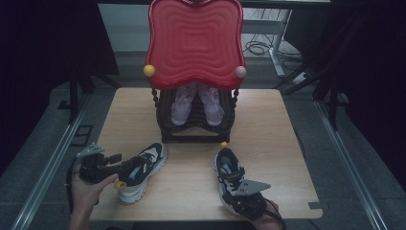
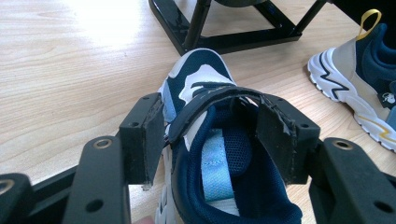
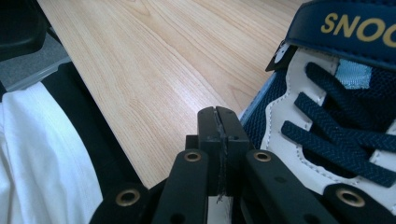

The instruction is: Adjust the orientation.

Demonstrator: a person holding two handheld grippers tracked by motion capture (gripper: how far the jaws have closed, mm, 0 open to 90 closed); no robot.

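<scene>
Shoes are the job here, and two of them lie on the wooden table [image 1: 282, 143], one on each side, in front of a black rack [image 1: 196, 125] with a red wavy top [image 1: 195, 40]. A pair of pink shoes [image 1: 197, 104] already sits on the rack's shelf, so the two blue and white ones probably belong there too. The left shoe [image 1: 142, 171] lies at an angle with its toe turned toward the rack. The left gripper [image 2: 211, 135] has its jaws spread wide across the shoe's opening, one pad on each side of the dark strap [image 2: 205, 103] and tongue, pressing on them. That looks like a good place to grab, because the top edge is thin and firm, and a lift from there should keep the shoe hanging straight. The right shoe [image 1: 229, 176] points toward the rack, with a small yellow loop at its far end. The right gripper [image 3: 218, 135] is clenched tight with nothing between its jaws. It rests low beside the shoe's white side and dark laces [image 3: 343, 126], near the table edge. It may be holding the shoe steady or just waiting, and I cannot tell if it touches the shoe. The left shoe seems ready to go up first.
</scene>
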